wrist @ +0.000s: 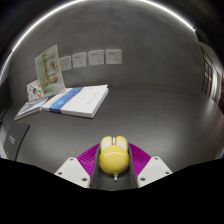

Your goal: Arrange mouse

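The tool (113, 166) held a yellow mouse (112, 156) between its two fingers, the purple pads (87, 157) pressing against the mouse's left and right sides, so the fingers were pinched onto it. The mouse lay with its long axis running along the fingers, straight away from the camera, and its button end, with the split between the two buttons and a small wheel, pointed forward toward the far side of the table (150, 105). Whether the mouse rested on the dark table or was lifted off it could not be told. Well beyond the fingers and to their left, an open book (75, 100) with white pages and a blue edge lay flat on the table. Just behind the book, a green and white booklet (48, 70) stood tilted upright. Farther back, a row of pale sheets (88, 59) hung on the wall behind the table.
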Available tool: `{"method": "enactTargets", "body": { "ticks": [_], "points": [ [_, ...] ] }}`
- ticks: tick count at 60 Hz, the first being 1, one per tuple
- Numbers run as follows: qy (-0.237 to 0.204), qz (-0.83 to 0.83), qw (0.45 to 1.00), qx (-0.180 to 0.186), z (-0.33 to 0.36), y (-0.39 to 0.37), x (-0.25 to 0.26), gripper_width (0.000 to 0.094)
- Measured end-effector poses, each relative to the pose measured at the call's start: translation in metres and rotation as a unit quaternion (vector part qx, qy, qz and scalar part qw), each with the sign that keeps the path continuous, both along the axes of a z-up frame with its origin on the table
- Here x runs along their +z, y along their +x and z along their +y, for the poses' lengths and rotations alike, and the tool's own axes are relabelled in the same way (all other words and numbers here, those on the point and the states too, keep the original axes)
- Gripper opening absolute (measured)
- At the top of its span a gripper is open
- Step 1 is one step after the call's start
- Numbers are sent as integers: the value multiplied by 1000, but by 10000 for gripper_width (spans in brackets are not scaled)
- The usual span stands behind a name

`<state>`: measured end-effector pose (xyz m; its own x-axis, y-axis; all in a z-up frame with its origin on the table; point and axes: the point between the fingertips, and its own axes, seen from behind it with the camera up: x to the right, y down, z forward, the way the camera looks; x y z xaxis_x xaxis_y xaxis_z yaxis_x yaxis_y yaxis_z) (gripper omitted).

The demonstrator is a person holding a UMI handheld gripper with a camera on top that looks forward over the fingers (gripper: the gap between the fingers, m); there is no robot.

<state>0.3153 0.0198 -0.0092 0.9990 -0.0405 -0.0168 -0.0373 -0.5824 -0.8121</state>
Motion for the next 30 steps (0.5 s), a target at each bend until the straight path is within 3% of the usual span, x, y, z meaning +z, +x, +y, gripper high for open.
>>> {"method": "enactTargets", "body": {
  "ticks": [1,2,8,13,18,24,30],
  "points": [
    [0,1,1000,-3,0,0,0,499],
    [0,2,1000,-6,1,0,1,446],
    [5,-1,998,-63,-3,8,5,406],
    [60,-2,994,-91,-5,-2,54,391],
    [126,-7,987,-104,-17,-58,115,388],
    [178,-25,981,-74,-20,-168,174,386],
    [197,4,980,-26,-22,-309,190,386]
  ]
}}
